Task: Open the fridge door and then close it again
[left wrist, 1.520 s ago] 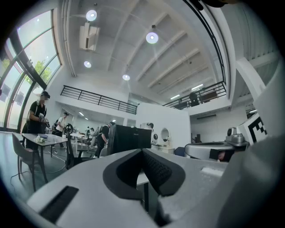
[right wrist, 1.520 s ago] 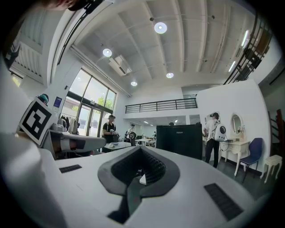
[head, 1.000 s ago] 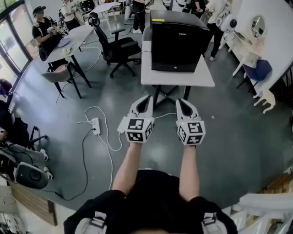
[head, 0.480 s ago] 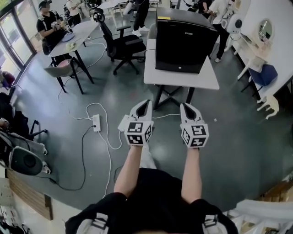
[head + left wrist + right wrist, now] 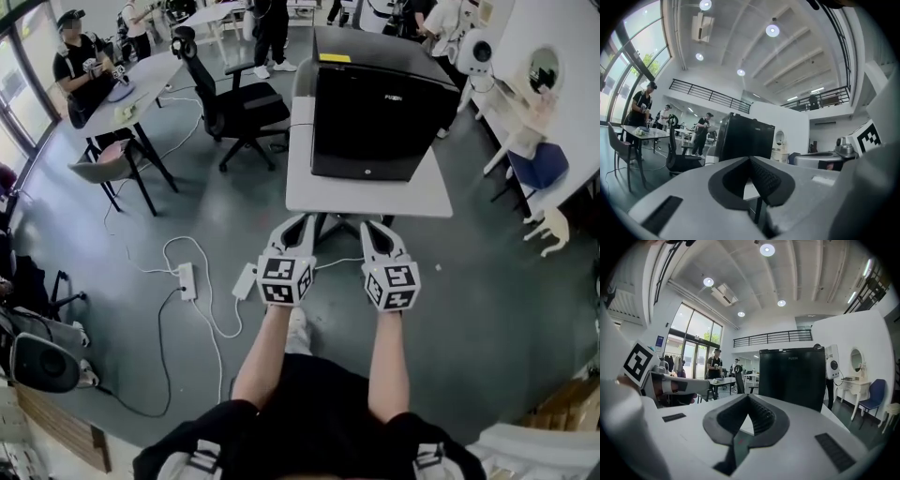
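I count one fridge (image 5: 370,117), one white table (image 5: 366,195), one office chair (image 5: 234,108), one power strip (image 5: 185,280), and two grippers: left gripper (image 5: 301,221), right gripper (image 5: 367,226).

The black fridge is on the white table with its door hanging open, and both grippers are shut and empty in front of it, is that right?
No: the door is closed, not hanging open, as the head view shows. The rest holds: the black fridge is on the white table, with the left gripper and right gripper shut and empty in front of it.
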Available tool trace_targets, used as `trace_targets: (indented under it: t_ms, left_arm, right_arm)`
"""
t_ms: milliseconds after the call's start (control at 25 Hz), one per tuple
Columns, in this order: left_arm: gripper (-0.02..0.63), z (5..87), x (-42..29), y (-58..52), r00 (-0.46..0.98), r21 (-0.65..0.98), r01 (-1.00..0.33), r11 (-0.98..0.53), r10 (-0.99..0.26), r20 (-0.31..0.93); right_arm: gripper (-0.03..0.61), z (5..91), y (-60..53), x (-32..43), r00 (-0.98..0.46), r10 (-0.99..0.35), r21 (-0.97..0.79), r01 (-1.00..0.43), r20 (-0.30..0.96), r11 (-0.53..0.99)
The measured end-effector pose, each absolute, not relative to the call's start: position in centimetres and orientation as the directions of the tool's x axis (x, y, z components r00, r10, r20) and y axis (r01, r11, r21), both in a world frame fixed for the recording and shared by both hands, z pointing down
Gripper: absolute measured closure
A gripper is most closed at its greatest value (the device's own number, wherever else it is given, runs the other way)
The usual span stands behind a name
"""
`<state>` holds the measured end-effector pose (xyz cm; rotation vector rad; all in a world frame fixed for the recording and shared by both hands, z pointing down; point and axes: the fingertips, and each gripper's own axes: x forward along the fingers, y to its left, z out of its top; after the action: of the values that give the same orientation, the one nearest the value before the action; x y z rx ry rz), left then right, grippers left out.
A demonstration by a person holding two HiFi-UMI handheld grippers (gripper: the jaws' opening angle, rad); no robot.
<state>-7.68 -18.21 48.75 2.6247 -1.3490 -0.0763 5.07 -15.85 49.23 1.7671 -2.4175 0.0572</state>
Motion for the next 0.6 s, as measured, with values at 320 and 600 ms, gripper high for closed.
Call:
trace_targets:
  t_ms: [320, 600]
  left_arm:
    - [0.614, 47.3, -7.4, -32.0, 0.619, 0.158, -0.778, -0.608, -0.784, 0.036]
    - [0.614, 47.9, -5.6, -37.4, 0.653, 0.161, -0.752, -0.639, -0.756, 0.051]
  right_arm:
    - [0.584, 47.5, -29.6, 3.8, -0.308, -0.947, 0.028, -0.95, 0.092, 0.312]
    - [0.584, 47.9, -34.9, 4.8, -0.294, -0.95, 0.032, -0.954, 0.105, 0.299]
